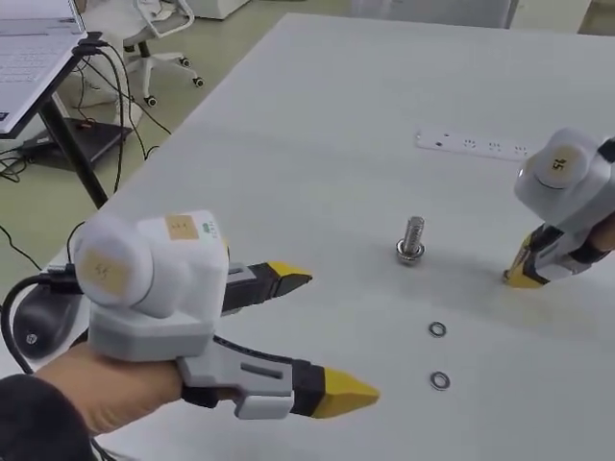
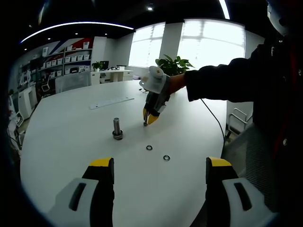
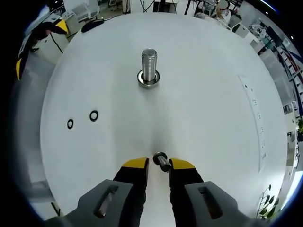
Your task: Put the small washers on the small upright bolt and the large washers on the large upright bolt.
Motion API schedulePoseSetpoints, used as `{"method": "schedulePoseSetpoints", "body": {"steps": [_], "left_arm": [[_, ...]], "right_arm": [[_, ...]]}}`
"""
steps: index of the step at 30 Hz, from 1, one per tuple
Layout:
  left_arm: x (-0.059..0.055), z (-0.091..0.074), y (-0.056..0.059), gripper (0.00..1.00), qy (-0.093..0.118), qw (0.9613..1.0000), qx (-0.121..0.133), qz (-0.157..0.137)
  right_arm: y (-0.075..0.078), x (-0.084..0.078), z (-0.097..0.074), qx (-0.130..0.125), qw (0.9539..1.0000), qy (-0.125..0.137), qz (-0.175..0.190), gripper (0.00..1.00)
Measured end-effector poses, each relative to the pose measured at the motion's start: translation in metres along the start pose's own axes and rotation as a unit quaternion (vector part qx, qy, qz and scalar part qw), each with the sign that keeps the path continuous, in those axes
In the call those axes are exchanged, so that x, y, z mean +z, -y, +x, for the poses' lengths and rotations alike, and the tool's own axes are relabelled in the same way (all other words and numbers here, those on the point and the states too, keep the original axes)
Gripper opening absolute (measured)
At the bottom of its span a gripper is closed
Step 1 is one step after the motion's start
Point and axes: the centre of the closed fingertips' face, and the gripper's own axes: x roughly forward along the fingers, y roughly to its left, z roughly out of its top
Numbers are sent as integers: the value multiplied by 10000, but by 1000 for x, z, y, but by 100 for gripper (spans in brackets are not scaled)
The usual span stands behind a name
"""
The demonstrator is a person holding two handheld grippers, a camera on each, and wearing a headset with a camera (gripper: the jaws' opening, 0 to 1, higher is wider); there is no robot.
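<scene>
Large bolt [image 1: 412, 235]: stands upright on the white table [image 1: 317, 125], thread up, with a wider metal ring [image 1: 410, 254] round its foot.
Small washers [image 1: 437, 329] [image 1: 440, 380]: two, flat on the table on the person's side of the large bolt. They are near each other but not touching, and the first is the closer to the bolt.
Small bolt [image 3: 162, 161]: apart from the large bolt, to its right in the head view, at the tips of the right gripper. In the right gripper view it looks tilted.
Right gripper [image 1: 522, 279]: tips down at the table, to the right of the large bolt. The jaws are drawn close with the small bolt between them. It lies against one jaw, and I cannot tell whether it is clamped.
Left gripper [image 1: 343, 334]: jaws spread wide and holding nothing. It is well apart from the large bolt, on the person's side and to the left.
Power strip [image 1: 471, 144]: flat on the table beyond the large bolt.
</scene>
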Motion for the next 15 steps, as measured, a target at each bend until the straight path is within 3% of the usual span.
{"method": "schedulePoseSetpoints", "body": {"steps": [15], "left_arm": [[2,5,3,79,29,10000,-67,35]], "right_arm": [[-2,-9,-13,-120,9994,186,252,24]]}}
